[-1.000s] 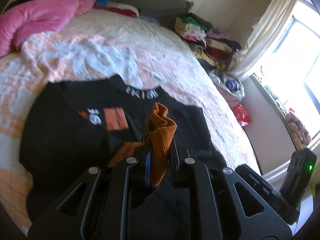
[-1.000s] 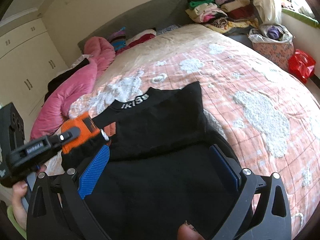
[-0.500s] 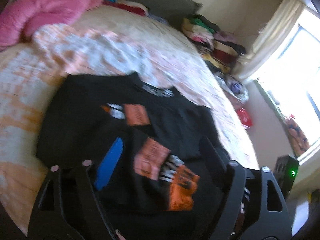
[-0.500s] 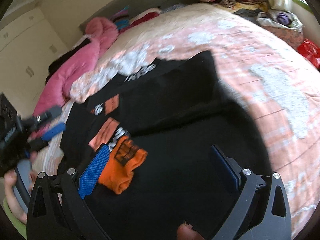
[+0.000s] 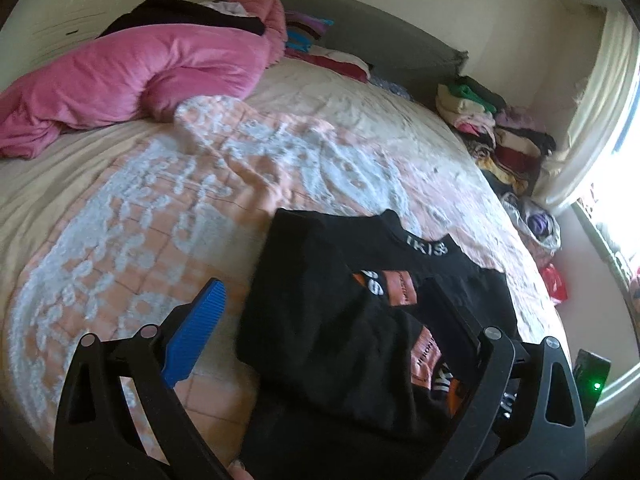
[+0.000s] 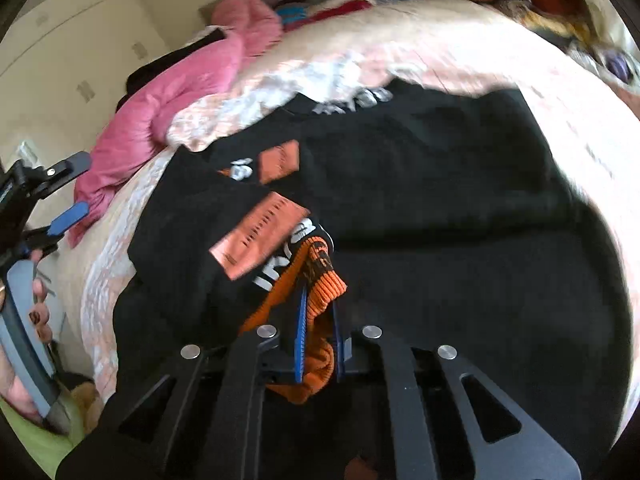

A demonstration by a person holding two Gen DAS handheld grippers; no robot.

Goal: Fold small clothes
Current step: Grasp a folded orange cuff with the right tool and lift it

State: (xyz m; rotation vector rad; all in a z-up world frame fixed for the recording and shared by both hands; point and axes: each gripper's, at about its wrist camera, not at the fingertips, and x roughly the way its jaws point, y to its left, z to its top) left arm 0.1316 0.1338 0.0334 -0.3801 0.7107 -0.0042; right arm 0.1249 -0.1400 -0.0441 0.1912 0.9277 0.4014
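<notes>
A black sweater (image 5: 328, 320) with orange patches and an "IKISS" collar lies on the peach-and-white quilt (image 5: 160, 220), one sleeve folded across its chest. In the right wrist view, my right gripper (image 6: 319, 300) is shut on that sleeve's orange cuff (image 6: 320, 276), which bunches between the blue pads. My left gripper (image 5: 326, 286) hovers over the sweater's left edge with its jaws opening wide. Fabric lies beneath them, but nothing is pinched. The right wrist view shows the left gripper (image 6: 60, 192) off to the left, in a person's hand (image 6: 38, 312).
A pink duvet (image 5: 132, 76) is heaped at the head of the bed below a grey headboard (image 5: 360, 40). Stacks of folded clothes (image 5: 496, 136) sit beside the curtained window. A red bag (image 5: 556, 284) lies on the floor, and white wardrobe doors (image 6: 80, 40) stand behind.
My left gripper let go of the orange cuff, opened and drew back to the left. My right gripper, open before, came down onto the cuff and shut on it.
</notes>
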